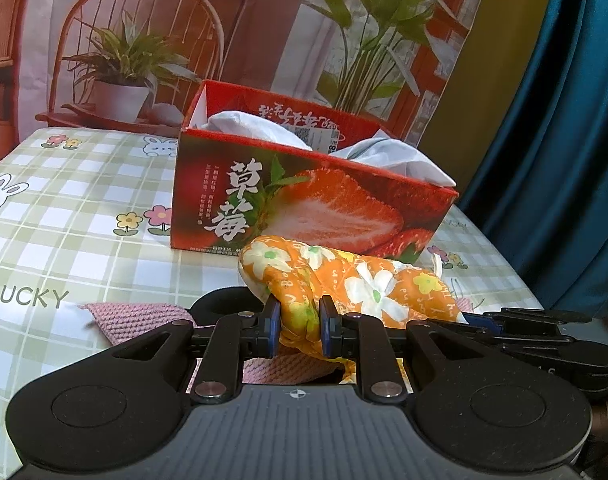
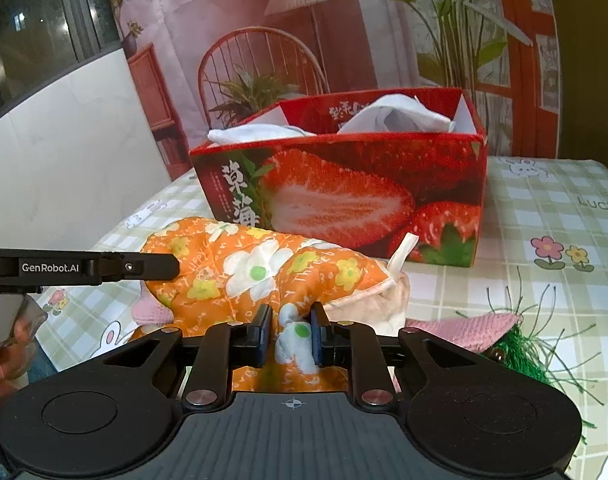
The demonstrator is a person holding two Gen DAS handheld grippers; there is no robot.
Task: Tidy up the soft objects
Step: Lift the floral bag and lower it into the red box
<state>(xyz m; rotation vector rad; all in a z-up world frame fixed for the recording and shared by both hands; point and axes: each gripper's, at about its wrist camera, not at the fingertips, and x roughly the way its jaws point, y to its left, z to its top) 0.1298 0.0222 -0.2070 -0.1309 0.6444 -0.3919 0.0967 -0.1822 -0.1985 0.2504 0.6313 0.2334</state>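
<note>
An orange quilted mitt with white and yellow flowers [image 1: 364, 284] lies on the checked tablecloth in front of a red strawberry box [image 1: 304, 208]. My left gripper [image 1: 300, 312] is shut on a fold at the mitt's left end. In the right wrist view my right gripper [image 2: 291, 332] pinches the mitt [image 2: 256, 268] near its cuff, its pads pressed into the fabric. The left gripper [image 2: 172, 268] reaches in from the left and touches the mitt. The box [image 2: 344, 200] holds white cloths [image 2: 396, 116]. The right gripper [image 1: 480, 320] shows at the mitt's right end.
A pink knitted cloth [image 1: 136, 316] lies under the mitt. Its other end [image 2: 464, 328] sits on a green fuzzy toy [image 2: 516, 352] to the right. A printed backdrop stands behind the table, with a blue curtain [image 1: 564, 120] beside it. A person's hand [image 2: 0, 360] shows at the lower left.
</note>
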